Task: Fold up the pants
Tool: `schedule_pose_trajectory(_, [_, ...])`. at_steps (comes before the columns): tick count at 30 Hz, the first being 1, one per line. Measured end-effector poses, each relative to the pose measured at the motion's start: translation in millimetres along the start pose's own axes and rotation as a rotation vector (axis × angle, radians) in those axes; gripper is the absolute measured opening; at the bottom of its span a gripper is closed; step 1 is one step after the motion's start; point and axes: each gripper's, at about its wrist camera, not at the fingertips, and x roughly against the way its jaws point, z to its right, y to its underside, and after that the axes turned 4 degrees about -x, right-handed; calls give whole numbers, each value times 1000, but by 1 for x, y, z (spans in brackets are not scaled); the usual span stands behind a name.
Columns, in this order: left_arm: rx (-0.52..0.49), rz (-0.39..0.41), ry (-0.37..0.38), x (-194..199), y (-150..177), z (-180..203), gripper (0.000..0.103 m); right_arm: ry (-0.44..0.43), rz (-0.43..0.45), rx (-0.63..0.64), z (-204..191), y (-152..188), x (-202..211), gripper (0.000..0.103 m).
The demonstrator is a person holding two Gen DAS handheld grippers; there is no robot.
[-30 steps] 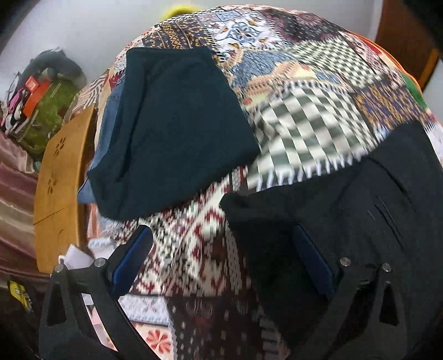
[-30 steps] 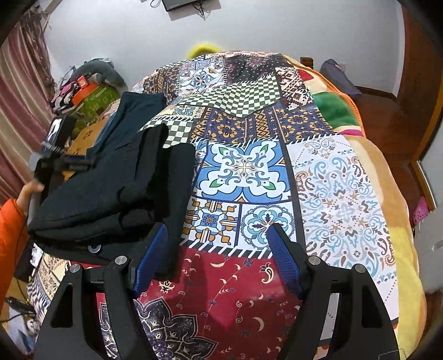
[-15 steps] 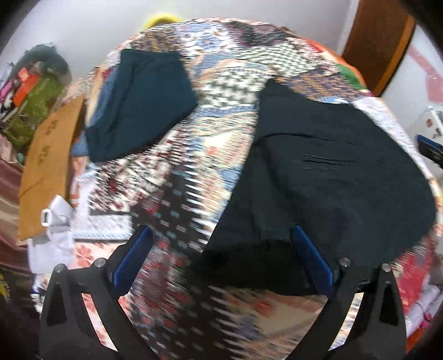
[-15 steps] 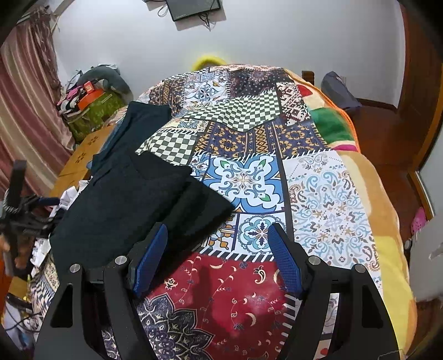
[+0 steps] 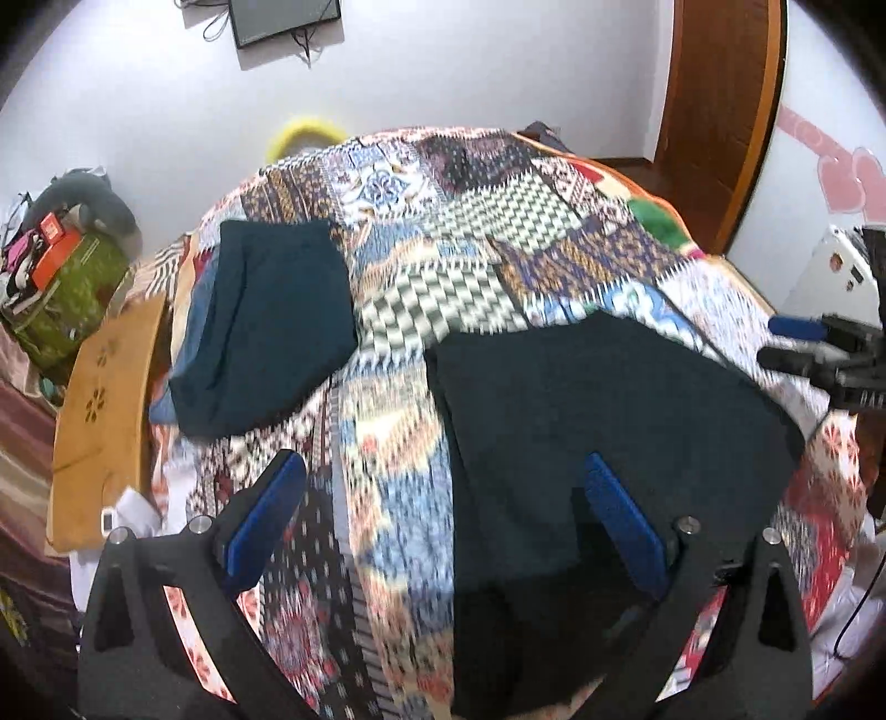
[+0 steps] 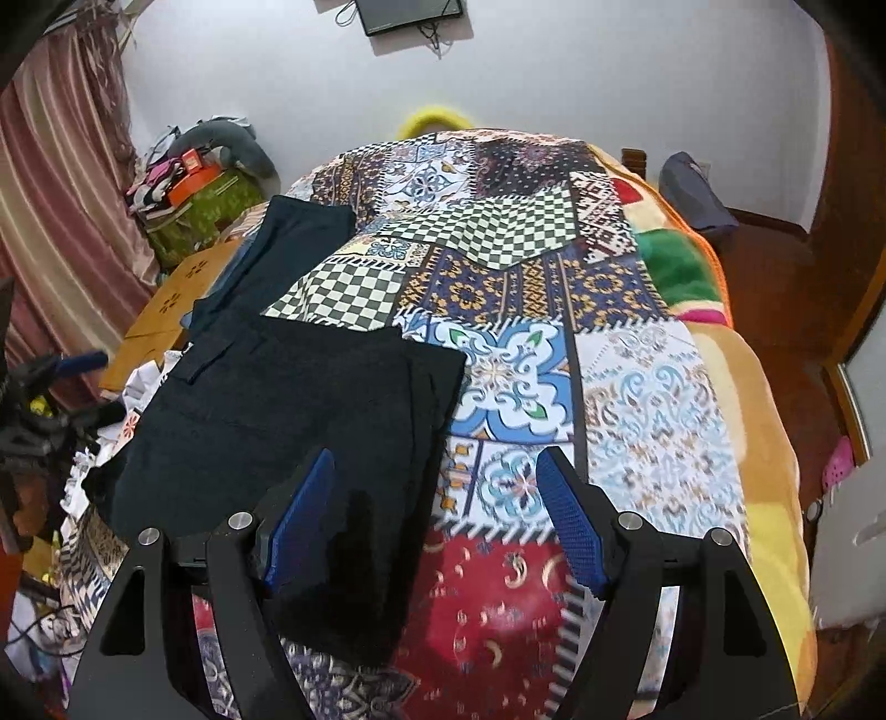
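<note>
Folded black pants (image 5: pixel 598 421) lie flat on the patchwork bedspread (image 5: pixel 421 266), also in the right wrist view (image 6: pixel 288 421). My left gripper (image 5: pixel 443 515) is open and empty above the pants' near left edge. My right gripper (image 6: pixel 437 515) is open and empty above the pants' near right edge. A second folded dark teal garment (image 5: pixel 271 321) lies farther back on the left and shows in the right wrist view (image 6: pixel 288 249). The other gripper shows at each view's edge: the right one (image 5: pixel 830 354) and the left one (image 6: pixel 50 387).
A wooden board (image 5: pixel 105 410) stands at the bed's left side. A pile of bags and boxes (image 5: pixel 55 277) sits by the wall. A wooden door (image 5: pixel 720 111) is at the right. A screen (image 6: pixel 410 14) hangs on the wall.
The black pants were lifted and bunched a second ago; now they lie flat and folded on the bed. Both grippers have let go and pulled back and up.
</note>
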Motion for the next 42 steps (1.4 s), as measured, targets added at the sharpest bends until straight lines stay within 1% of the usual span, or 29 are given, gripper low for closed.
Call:
schedule_pose_trajectory(2, [8,-2,9,-12,-13,-5,102,-16,-12,4,0,-8,-10,72])
schedule_pose_trajectory(4, [25,-31,29,-32,-26,-9,101,-34,-23,10,-1,-15,-20,72])
schedule_pose_trajectory(5, [35,-52,54,-42,-31,-11,96,-42,-30,15,-1,-18,-27,72])
schedule_pose_trajectory(6, [50,-81,84,-54,-35,-14,87,-54,-43,22,-2,-23,-35,72])
schedule_pose_trajectory(7, [65,-114,112,-66,-38,-16,82,-64,-57,29,-3,-26,-43,72])
schedule_pose_trajectory(8, [79,-148,140,-77,-40,-18,72,-76,-76,33,-3,-30,-52,72])
schedule_pose_trajectory(9, [94,-183,175,-89,-40,-18,66,-91,-104,41,-5,-34,-64,72])
schedule_pose_trajectory(11, [116,-230,244,-105,-38,-17,62,-102,-151,62,-8,-38,-83,64])
schedule_pose_trajectory(12, [114,-243,264,-110,-36,-14,59,-107,-175,72,-8,-39,-91,58])
schedule_pose_trajectory(13, [110,-253,275,-113,-34,-10,57,-111,-207,80,-8,-39,-101,54])
schedule_pose_trajectory(14, [103,-257,278,-116,-33,-6,56,-121,-241,80,-8,-39,-111,53])
schedule_pose_trajectory(16, [77,-244,272,-114,-33,-1,51,-161,-277,51,-2,-38,-122,48])
schedule_pose_trajectory(17, [65,-235,269,-112,-33,1,47,-203,-297,18,2,-38,-125,45])
schedule_pose_trajectory(18, [42,-215,259,-107,-35,4,43,-227,-307,-9,5,-38,-125,39])
schedule_pose_trajectory(19, [18,-196,252,-103,-36,7,41,-236,-306,-22,8,-38,-125,37])
schedule_pose_trajectory(20, [-17,-169,236,-98,-38,11,39,-238,-301,-18,8,-39,-123,34])
schedule_pose_trajectory(22, [-69,-119,210,-88,-42,19,36,-229,-263,6,5,-37,-114,25])
schedule_pose_trajectory(23, [-94,-86,198,-83,-45,23,35,-213,-229,37,0,-35,-106,23])
schedule_pose_trajectory(25, [-133,-17,158,-75,-50,30,34,-177,-164,95,-6,-37,-95,19])
schedule_pose_trajectory(26, [-144,-1,134,-75,-53,33,34,-156,-119,123,-9,-36,-89,19])
schedule_pose_trajectory(28, [-142,-19,122,-85,-57,33,34,-95,-30,169,-14,-34,-77,18])
schedule_pose_trajectory(30, [-124,-63,130,-103,-57,32,35,-54,4,172,-13,-33,-75,18])
schedule_pose_trajectory(31, [-111,-94,134,-114,-57,32,36,-36,-2,168,-12,-32,-79,18])
schedule_pose_trajectory(33, [-93,-144,123,-132,-55,32,44,14,-56,168,-12,-27,-97,18])
schedule_pose_trajectory(35, [-81,-177,118,-143,-54,32,48,39,-114,153,-8,-22,-114,18])
schedule_pose_trajectory(36, [-71,-185,123,-145,-55,29,51,41,-125,142,-7,-21,-115,18])
schedule_pose_trajectory(39, [-58,-197,133,-140,-58,22,57,25,-175,107,0,-29,-109,20])
schedule_pose_trajectory(41, [-45,-191,129,-130,-62,17,59,35,-197,108,0,-35,-105,23])
schedule_pose_trajectory(42, [-40,-175,114,-120,-64,15,59,43,-197,117,0,-37,-98,24])
